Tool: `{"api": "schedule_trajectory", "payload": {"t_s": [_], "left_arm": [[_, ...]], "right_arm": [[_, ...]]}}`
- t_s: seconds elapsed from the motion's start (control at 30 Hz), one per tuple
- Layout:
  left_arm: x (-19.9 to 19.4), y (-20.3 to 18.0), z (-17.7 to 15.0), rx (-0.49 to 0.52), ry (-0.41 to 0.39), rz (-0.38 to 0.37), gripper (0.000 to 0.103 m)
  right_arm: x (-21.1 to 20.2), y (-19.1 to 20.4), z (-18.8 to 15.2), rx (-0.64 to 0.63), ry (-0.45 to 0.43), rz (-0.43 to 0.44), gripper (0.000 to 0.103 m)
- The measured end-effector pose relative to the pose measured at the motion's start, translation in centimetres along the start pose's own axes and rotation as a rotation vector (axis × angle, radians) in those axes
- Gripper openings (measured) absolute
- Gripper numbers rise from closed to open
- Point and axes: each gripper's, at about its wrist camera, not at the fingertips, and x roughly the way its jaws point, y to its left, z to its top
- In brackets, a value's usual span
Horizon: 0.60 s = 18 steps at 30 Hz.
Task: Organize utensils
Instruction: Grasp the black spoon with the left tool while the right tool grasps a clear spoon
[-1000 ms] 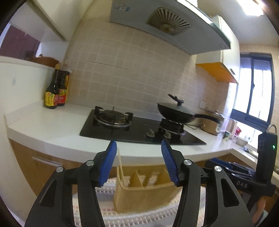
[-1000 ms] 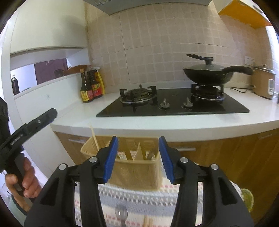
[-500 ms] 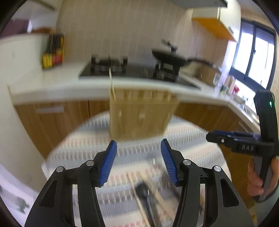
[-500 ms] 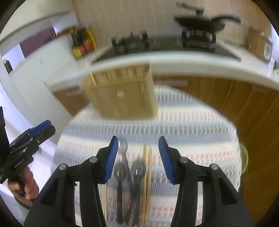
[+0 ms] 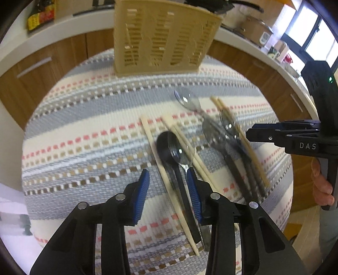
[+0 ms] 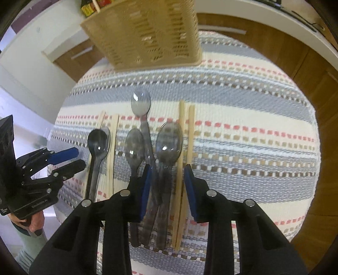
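Note:
A beige slotted utensil basket [image 5: 166, 38] [image 6: 147, 31] stands at the far side of a round table under a striped cloth [image 5: 84, 131] [image 6: 243, 131]. Spoons and chopsticks lie in a row on the cloth. My left gripper [image 5: 168, 177] [image 6: 74, 159] hovers over a black spoon [image 5: 166, 148] [image 6: 98, 141] and a pale chopstick [image 5: 152, 139]. Its jaws are closing, with both handles between the pads and a gap showing. My right gripper [image 6: 166, 171] [image 5: 264, 133] points down over several grey spoons [image 6: 169, 141] and a chopstick [image 6: 181, 127]. Its jaws are closing too, pads apart from the handles.
One chopstick [image 6: 96, 4] sticks up from the basket. Wooden cabinets [image 5: 42, 65] and a white counter [image 5: 63, 36] ring the table's far side, with sauce bottles [image 5: 40, 14] on the left. A person's hand [image 5: 321, 186] holds the right gripper's handle. The cloth's left half is bare.
Both grippers have tipped downward and sunk, from facing the stove and counter to looking down at the utensils on the cloth. Both pairs of jaws have narrowed.

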Motion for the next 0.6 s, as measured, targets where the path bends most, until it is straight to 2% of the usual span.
{"api": "schedule_trajectory", "payload": {"t_s": [0.13,0.27,0.4,0.53,0.6], "left_arm": [[0.6,-0.7,-0.2,0.018,0.016,0.011,0.030],[1.2,-1.3,0.0,0.033,0.025,0.044,0.025],[1.8,-1.8,0.1,0.043,0.036,0.067,0.021],[2.2,-2.4,0.4,0.061,0.040,0.093,0.021],[2.3,-2.5,0.5,0.068,0.042,0.103,0.021]], "right_arm": [[1.0,1.6,-0.4,-0.069,0.028,-0.004,0.026],[1.9,3.2,-0.8,-0.144,0.034,-0.058,0.026],[2.1,4.2,-1.3,-0.206,0.030,-0.122,0.009],[2.0,3.9,-1.8,-0.212,0.029,-0.130,0.008],[1.4,3.4,-2.2,-0.206,0.019,-0.134,0.004]]}}
